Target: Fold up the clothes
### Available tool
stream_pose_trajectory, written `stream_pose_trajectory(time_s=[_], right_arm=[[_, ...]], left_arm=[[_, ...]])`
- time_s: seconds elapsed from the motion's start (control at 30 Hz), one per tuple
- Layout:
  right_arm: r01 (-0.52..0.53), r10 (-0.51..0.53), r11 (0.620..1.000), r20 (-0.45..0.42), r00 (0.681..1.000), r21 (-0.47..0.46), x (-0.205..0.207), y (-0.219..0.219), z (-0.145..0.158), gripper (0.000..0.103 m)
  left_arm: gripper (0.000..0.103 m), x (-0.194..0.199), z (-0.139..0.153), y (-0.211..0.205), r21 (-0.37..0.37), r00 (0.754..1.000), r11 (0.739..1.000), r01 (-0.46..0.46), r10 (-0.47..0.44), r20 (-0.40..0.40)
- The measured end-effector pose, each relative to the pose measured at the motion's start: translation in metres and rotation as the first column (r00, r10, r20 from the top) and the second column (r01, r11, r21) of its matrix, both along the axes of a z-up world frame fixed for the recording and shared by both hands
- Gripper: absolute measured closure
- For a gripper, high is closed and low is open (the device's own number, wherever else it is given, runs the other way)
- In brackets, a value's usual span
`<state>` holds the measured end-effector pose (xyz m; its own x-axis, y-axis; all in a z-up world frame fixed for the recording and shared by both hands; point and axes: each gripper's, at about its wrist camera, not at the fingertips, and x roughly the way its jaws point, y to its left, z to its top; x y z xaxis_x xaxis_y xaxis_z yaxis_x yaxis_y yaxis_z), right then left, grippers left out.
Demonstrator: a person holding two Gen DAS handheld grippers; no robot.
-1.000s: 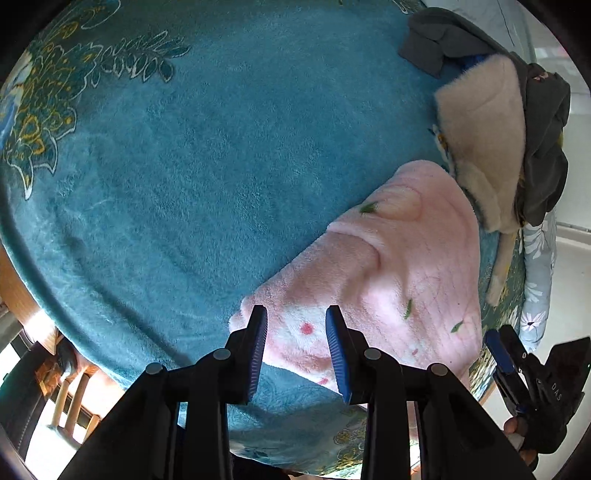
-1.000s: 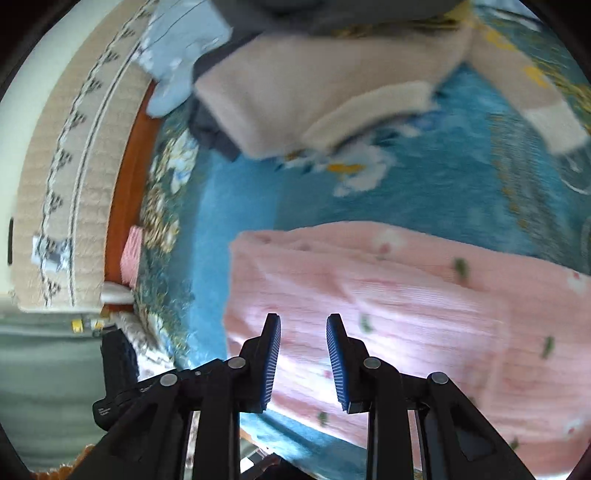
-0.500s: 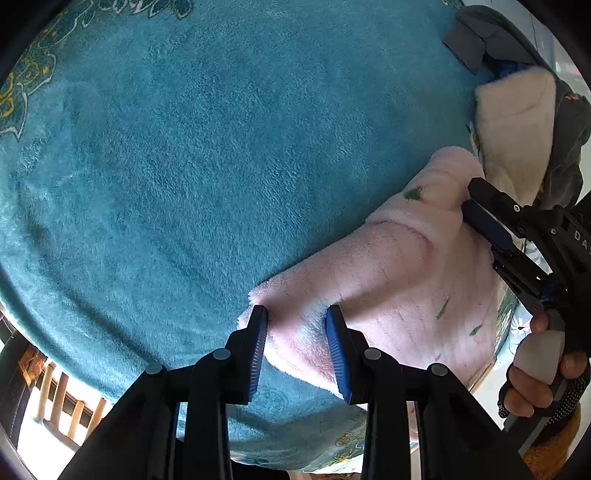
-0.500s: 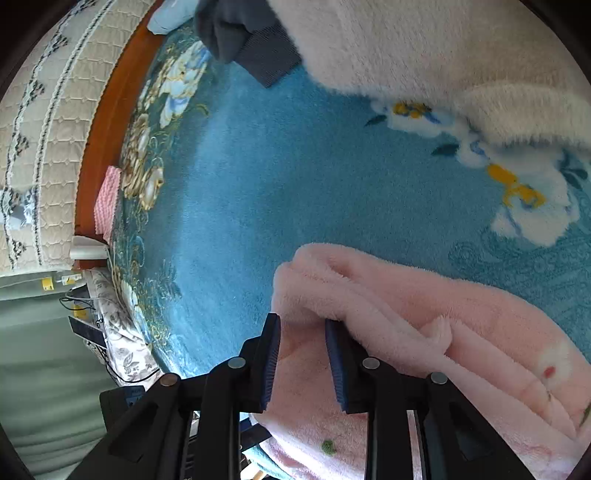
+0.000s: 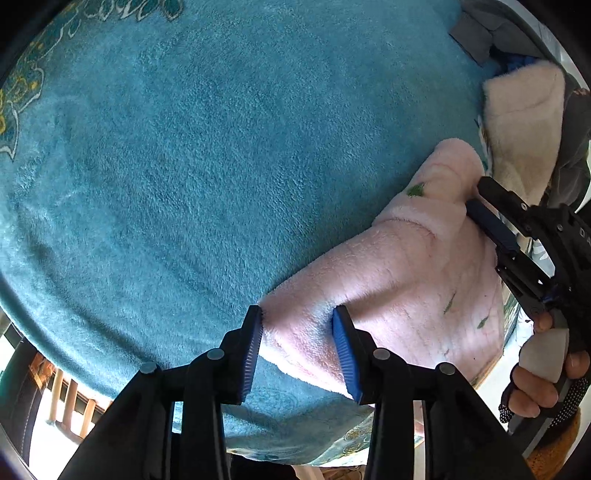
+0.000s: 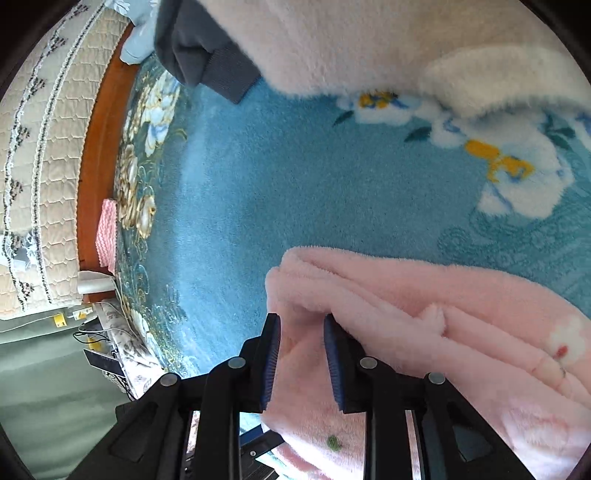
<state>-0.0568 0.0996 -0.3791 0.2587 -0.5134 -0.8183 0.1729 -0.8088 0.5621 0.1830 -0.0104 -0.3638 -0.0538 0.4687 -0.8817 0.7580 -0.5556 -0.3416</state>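
Note:
A pink fleece garment (image 5: 406, 266) with small green marks lies folded on the teal blanket (image 5: 221, 147). My left gripper (image 5: 299, 332) is open, and the garment's near corner sits between its blue pads. In the right wrist view, my right gripper (image 6: 301, 332) is open too, its pads on either side of the thick folded edge of the pink garment (image 6: 443, 314). The left wrist view shows the right gripper (image 5: 480, 206) at the garment's far corner, held by a gloved hand (image 5: 535, 384).
A cream fleece garment (image 5: 524, 125) and a dark grey one (image 5: 476, 33) lie piled beyond the pink one, and the right wrist view shows the cream garment (image 6: 369, 37) close ahead. A quilted headboard (image 6: 37, 147) and wooden bed frame (image 6: 96, 147) stand at the left.
Both grippers moved forward onto the pink garment: the left onto its near corner, the right from the near edge to the far folded corner. Cloth now sits between both pairs of pads.

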Motion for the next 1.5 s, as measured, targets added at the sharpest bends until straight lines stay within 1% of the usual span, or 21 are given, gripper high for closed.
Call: stream_pose_trajectory(time_s=[0.1,0.2,0.27,0.33,0.4,0.43,0.47,0.57,0.6,0.67,0.73,0.87,0.9,1.03,1.13,1.2,1.23,1.33,1.37,1.43,1.5], right_arm=[[0.08,-0.081,0.996,-0.04,0.996,-0.035,0.007,0.042,0.028,0.076],[0.205,-0.207,0.978,-0.082,0.975,-0.034,0.009,0.111,0.053,0.076],[0.315,-0.316,0.949,-0.107,0.943,-0.023,0.015,0.167,0.067,0.076],[0.449,-0.447,0.893,-0.129,0.885,-0.009,0.023,0.235,0.079,0.076],[0.595,-0.588,0.804,-0.145,0.796,0.001,0.047,0.302,0.087,0.075],[0.66,-0.652,0.751,-0.152,0.743,0.007,0.061,0.334,0.09,0.068],[0.718,-0.708,0.696,-0.153,0.689,0.013,0.076,0.363,0.09,0.06],[0.858,-0.847,0.513,-0.147,0.511,0.027,0.125,0.441,0.09,0.056],[0.888,-0.877,0.459,-0.14,0.459,0.032,0.141,0.46,0.089,0.054],[0.924,-0.914,0.379,-0.139,0.381,0.046,0.166,0.488,0.086,0.05],[0.948,-0.941,0.314,-0.117,0.317,0.044,0.182,0.507,0.078,0.05],[0.982,-0.982,0.19,0.005,0.19,0.012,0.192,0.535,0.049,0.05],[0.989,-0.989,0.145,0.032,0.144,0.022,0.194,0.54,0.042,0.05],[0.999,-0.997,-0.021,0.081,-0.019,-0.026,0.215,0.555,0.035,0.049],[0.996,-0.995,-0.077,0.052,-0.079,0.036,0.237,0.566,0.028,0.05],[0.992,-0.988,-0.101,0.114,-0.109,0.076,0.247,0.569,0.012,0.05],[0.993,-0.983,-0.097,0.15,-0.107,0.073,0.248,0.568,0.004,0.048],[0.998,-0.976,-0.038,0.211,-0.046,0.042,0.237,0.564,-0.012,0.049],[0.999,-0.976,-0.025,0.215,-0.034,0.043,0.232,0.563,-0.016,0.048],[0.998,-0.974,-0.036,0.221,-0.045,0.046,0.224,0.562,-0.023,0.049],[0.996,-0.969,-0.07,0.231,-0.081,0.057,0.223,0.565,-0.027,0.054]], left_arm=[[0.063,0.001,0.016,0.004,-0.028,0.999,0.999,0.03,-0.03,-0.009],[0.063,-0.002,0.035,0.013,-0.055,0.997,0.997,0.06,-0.062,-0.034],[0.063,-0.008,0.048,0.024,-0.077,0.994,0.993,0.095,-0.099,-0.051],[0.063,-0.015,0.06,0.042,-0.092,0.987,0.986,0.139,-0.145,-0.069],[0.063,-0.024,0.071,0.065,-0.101,0.975,0.976,0.193,-0.202,-0.089],[0.063,-0.036,0.08,0.063,-0.104,0.967,0.969,0.224,-0.234,-0.096],[0.063,-0.053,0.092,0.054,-0.106,0.958,0.961,0.256,-0.267,-0.103],[0.063,-0.071,0.115,0.084,-0.102,0.925,0.93,0.353,-0.363,-0.109],[0.063,-0.081,0.114,0.102,-0.098,0.915,0.92,0.379,-0.388,-0.112],[0.063,-0.099,0.111,0.132,-0.093,0.893,0.899,0.428,-0.437,-0.113],[0.063,-0.118,0.102,0.161,-0.089,0.87,0.877,0.473,-0.481,-0.111],[0.063,-0.13,0.087,0.2,-0.099,0.84,0.844,0.527,-0.535,-0.089],[0.063,-0.131,0.086,0.205,-0.104,0.835,0.838,0.535,-0.544,-0.082],[0.063,-0.138,0.078,0.226,-0.12,0.816,0.815,0.567,-0.575,-0.054],[0.063,-0.144,0.072,0.241,-0.131,0.801,0.797,0.59,-0.598,-0.033],[0.063,-0.147,0.068,0.251,-0.138,0.79,0.784,0.605,-0.613,-0.018],[0.063,-0.149,0.066,0.256,-0.142,0.784,0.778,0.613,-0.62,-0.011],[0.063,-0.154,0.061,0.271,-0.151,0.767,0.757,0.635,-0.641,0.011],[0.063,-0.156,0.059,0.276,-0.155,0.761,0.751,0.642,-0.648,0.018],[0.063,-0.156,0.054,0.285,-0.163,0.744,0.731,0.663,-0.667,0.036],[0.063,-0.155,0.047,0.291,-0.175,0.728,0.711,0.681,-0.683,0.062]])
